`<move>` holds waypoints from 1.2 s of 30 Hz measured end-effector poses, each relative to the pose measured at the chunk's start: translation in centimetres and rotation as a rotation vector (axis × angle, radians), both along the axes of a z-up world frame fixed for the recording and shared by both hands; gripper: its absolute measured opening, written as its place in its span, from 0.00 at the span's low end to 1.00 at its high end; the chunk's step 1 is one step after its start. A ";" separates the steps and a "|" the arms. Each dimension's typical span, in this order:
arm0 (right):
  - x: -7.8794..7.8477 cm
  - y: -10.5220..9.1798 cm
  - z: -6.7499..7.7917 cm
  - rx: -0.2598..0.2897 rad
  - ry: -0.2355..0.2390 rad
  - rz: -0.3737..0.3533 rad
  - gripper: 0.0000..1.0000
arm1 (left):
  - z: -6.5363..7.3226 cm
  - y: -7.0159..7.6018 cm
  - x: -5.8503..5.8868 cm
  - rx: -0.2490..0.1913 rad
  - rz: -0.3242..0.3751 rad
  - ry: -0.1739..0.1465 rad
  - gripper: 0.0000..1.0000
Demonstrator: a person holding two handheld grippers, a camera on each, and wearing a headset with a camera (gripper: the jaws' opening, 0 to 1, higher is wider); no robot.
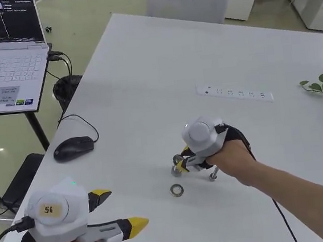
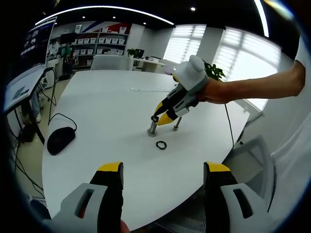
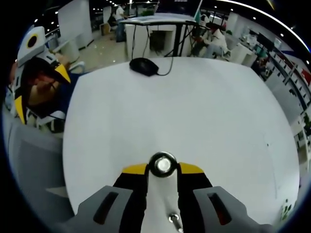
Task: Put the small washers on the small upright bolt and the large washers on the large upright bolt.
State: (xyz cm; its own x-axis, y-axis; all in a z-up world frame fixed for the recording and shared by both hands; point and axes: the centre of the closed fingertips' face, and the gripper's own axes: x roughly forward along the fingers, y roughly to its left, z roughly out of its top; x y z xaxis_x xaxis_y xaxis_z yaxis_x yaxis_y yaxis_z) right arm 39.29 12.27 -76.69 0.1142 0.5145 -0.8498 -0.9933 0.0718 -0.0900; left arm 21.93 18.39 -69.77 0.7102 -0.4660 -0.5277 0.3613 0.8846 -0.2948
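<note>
1. Held washer (image 3: 163,164): pinched between the yellow tips of the right gripper (image 3: 163,168). The jaws are closed against its rim from both sides.
2. In the left gripper view the held washer (image 2: 154,118) sits at the top of the thicker bolt (image 2: 152,130). I can't tell whether it is already threaded over the tip.
3. Thicker bolt (image 1: 176,170) stands upright on the white table (image 1: 145,71), right at the right gripper (image 1: 181,163) tips.
4. Thinner bolt (image 1: 213,175) is upright just beside it, under the person's right hand (image 1: 233,157). It also shows in the left gripper view (image 2: 176,127).
5. Loose washer (image 1: 177,190) lies flat on the table, near the bolts on the person's side, touching neither. Same in the left gripper view (image 2: 161,144).
6. Right gripper (image 2: 163,112) angles down onto the thicker bolt.
7. Left gripper (image 1: 119,208): jaws spread wide with nothing between them, held low at the near table edge, well apart from the bolts. The gap is clear in its own view (image 2: 163,169).
8. Periphery: black mouse (image 1: 73,147) with cable at left, power strip (image 1: 235,93) further back, laptop (image 1: 6,50) on a stand off the table's left.
</note>
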 end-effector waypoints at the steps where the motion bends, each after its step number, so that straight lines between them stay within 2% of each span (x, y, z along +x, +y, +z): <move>1: 0.0 0.0 0.0 0.000 0.000 0.001 0.24 | 0.0 0.0 0.0 0.000 0.000 -0.001 0.66; 9: -0.1 0.0 0.0 -0.022 -0.016 0.019 0.24 | -0.1 0.1 0.0 -0.001 0.001 0.000 0.66; 22: -0.2 0.2 -0.8 -0.047 -0.003 0.022 0.24 | -0.1 -0.1 0.0 -0.001 -0.001 0.003 0.66; 36: -0.1 0.2 -3.5 -0.109 0.028 -0.008 0.24 | -0.2 0.4 -0.2 -0.001 0.008 0.005 0.66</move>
